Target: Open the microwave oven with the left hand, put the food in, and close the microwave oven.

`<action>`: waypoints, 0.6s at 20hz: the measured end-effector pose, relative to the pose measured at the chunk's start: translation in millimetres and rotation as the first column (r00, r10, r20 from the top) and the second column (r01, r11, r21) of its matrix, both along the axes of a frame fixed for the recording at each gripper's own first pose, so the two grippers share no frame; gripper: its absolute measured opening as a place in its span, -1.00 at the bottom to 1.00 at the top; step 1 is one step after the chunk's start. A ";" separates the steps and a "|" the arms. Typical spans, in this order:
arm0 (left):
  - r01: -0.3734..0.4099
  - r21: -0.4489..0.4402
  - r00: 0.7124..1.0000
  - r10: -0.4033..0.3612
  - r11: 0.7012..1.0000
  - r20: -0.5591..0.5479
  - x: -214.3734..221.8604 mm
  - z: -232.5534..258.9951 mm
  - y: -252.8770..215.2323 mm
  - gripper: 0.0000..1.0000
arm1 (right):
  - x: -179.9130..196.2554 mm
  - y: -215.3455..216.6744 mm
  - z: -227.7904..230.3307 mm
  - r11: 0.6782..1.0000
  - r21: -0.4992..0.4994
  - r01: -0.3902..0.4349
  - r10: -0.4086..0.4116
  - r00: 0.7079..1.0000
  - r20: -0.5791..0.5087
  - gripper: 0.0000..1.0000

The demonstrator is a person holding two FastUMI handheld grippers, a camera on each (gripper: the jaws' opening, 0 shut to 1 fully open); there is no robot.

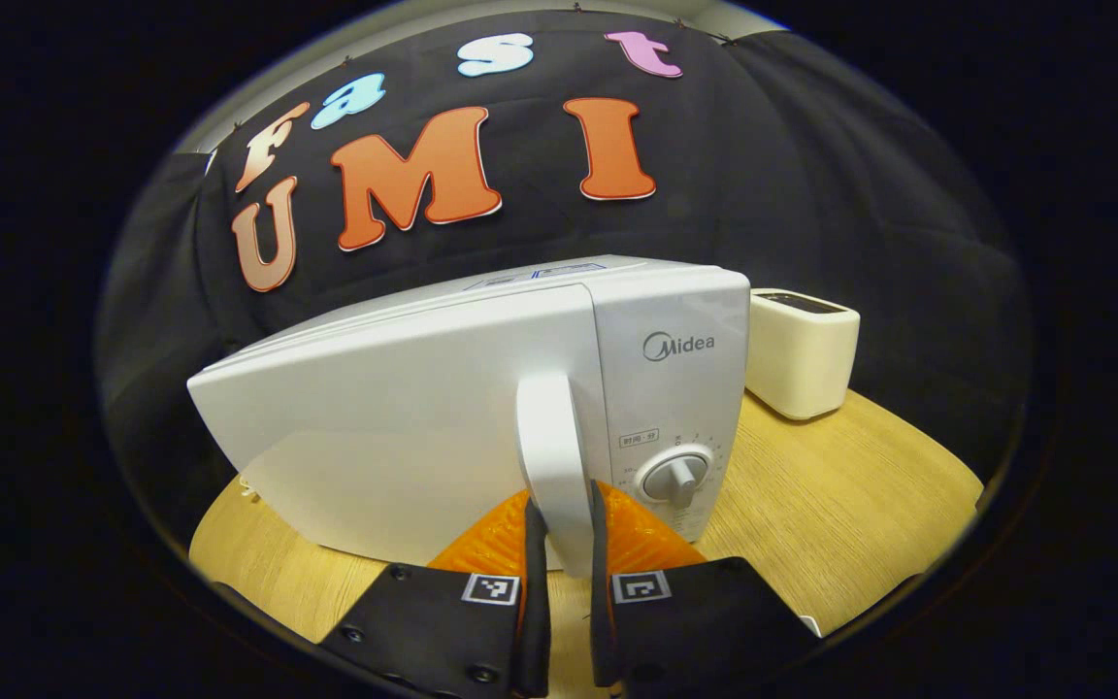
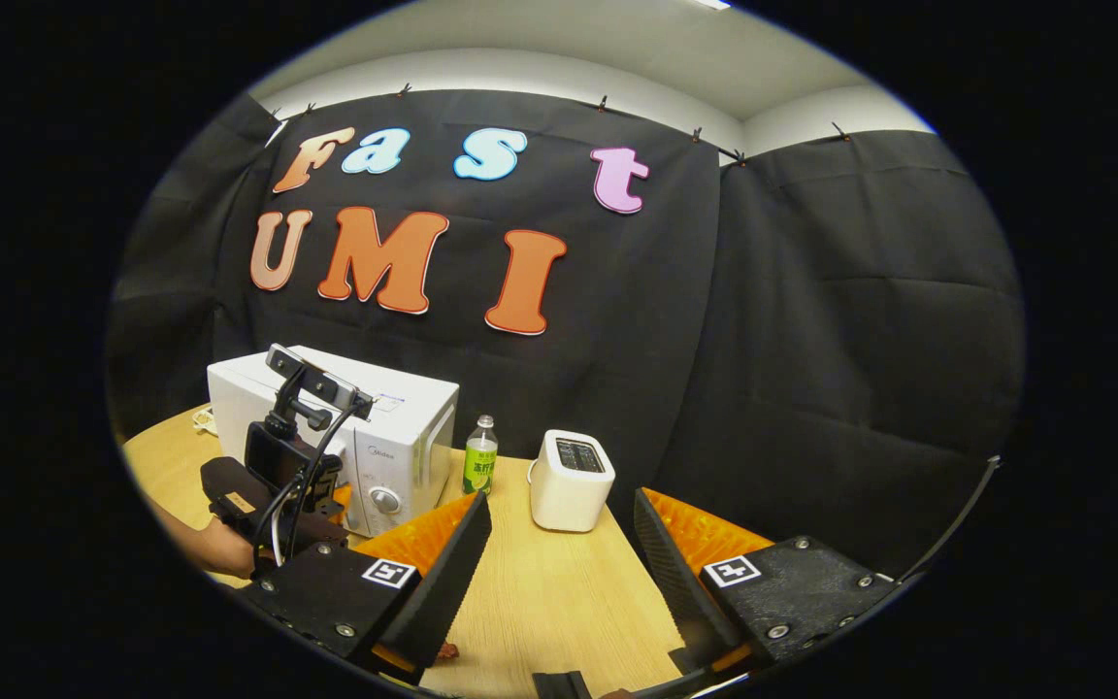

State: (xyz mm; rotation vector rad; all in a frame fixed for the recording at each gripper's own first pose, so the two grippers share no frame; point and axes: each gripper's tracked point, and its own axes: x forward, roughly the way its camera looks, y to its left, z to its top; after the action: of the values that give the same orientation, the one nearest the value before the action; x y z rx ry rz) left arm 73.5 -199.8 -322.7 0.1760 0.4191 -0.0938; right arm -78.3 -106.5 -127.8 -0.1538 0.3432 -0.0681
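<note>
Two fingers of the left gripper [image 1: 559, 544] rose from the bottom of the left gripper view, its jaws nearly closed on the white upright door handle [image 1: 551, 456] of the white box-shaped microwave oven [image 1: 481, 388], one finger pressing each side of it. The door [image 1: 394, 427] looked swung slightly out from the oven's control panel, where a round white dial [image 1: 675, 478] sat. The oven stood on a pale wooden surface [image 1: 840, 495]. To its right, a little apart, stood a cream rounded toaster [image 1: 802, 351]. Black cloth walled the booth behind.

Across the right gripper view, the right gripper [image 2: 559, 544] hung with its jaws wide apart and nothing between them, above the same wooden surface [image 2: 559, 592]. Farther off at the left, the microwave oven [image 2: 394, 437] stood with the left gripper [image 2: 278, 485], held by a hand [image 2: 214, 544], at its front. A clear bottle with a green label [image 2: 480, 456] stood just right of the oven, the toaster [image 2: 571, 481] beside it. A small reddish-brown piece [image 2: 447, 651] lay on the surface beneath the right gripper's left finger; whether it was the food I could not tell. Grey ceiling showed above the cloth.
</note>
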 end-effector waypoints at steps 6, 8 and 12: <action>-0.034 -0.045 0.999 0.034 0.998 0.004 0.4 0.5 -0.1 -0.66 | 2.6 -7.2 -8.5 1.000 0.009 -0.021 0.021 1.000 -0.014 0.84; -0.033 -0.059 0.999 0.033 0.998 -0.007 0.4 1.4 -0.4 -0.74 | 2.1 -10.0 -12.4 1.000 0.008 -0.030 0.030 0.999 -0.021 0.84; -0.039 -0.050 0.999 0.038 0.998 -0.021 -2.1 -1.1 0.6 -0.74 | 1.5 -11.0 -13.2 0.998 0.003 -0.059 0.059 0.998 -0.025 0.84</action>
State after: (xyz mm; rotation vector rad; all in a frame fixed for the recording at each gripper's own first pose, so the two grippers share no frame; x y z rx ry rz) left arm 71.5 -199.2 -323.8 0.1177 0.4398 -0.0681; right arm -76.8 -117.5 -141.0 -0.1624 0.3634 -0.0070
